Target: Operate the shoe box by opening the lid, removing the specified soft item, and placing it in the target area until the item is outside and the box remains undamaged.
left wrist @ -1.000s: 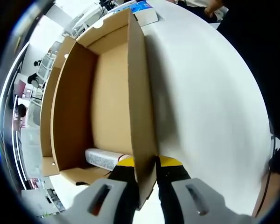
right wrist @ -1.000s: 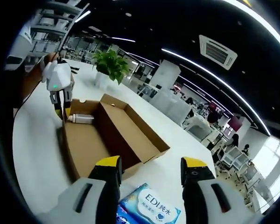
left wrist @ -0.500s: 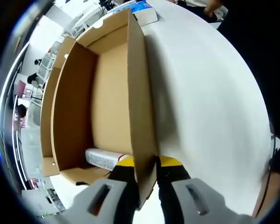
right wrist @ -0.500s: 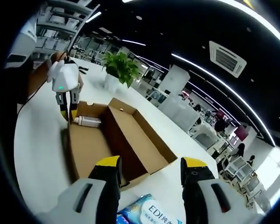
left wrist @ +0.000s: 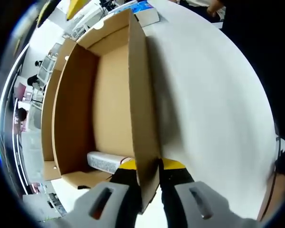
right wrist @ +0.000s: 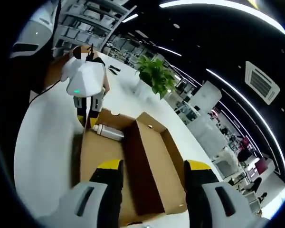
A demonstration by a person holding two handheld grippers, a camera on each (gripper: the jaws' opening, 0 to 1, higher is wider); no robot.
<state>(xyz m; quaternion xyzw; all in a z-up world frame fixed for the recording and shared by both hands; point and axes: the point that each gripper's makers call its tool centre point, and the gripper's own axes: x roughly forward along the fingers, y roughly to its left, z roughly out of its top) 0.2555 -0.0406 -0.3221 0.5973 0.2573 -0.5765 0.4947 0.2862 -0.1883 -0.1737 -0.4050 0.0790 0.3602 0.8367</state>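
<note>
An open brown shoe box (left wrist: 111, 95) lies on the white table (left wrist: 213, 104). My left gripper (left wrist: 149, 167) is shut on the box's upright side wall (left wrist: 142, 109), one yellow-tipped finger on each face. A white soft packet (left wrist: 107, 161) rests on the box floor just left of that wall. In the right gripper view the same box (right wrist: 147, 166) lies below my open right gripper (right wrist: 154, 166), which holds nothing. The left gripper (right wrist: 88, 114) grips the far corner there, and the white packet (right wrist: 109, 132) lies beside it.
A blue tissue pack (left wrist: 145, 7) lies on the table past the box's far end. A potted plant (right wrist: 154, 78) stands on the table behind the box. A person's dark sleeve (left wrist: 256, 42) borders the table on the right. Office desks fill the background.
The right gripper's view has swung over the box, and the tissue pack has dropped out of it. A yellow tip has come in at the top of the left gripper view. The left gripper has not moved.
</note>
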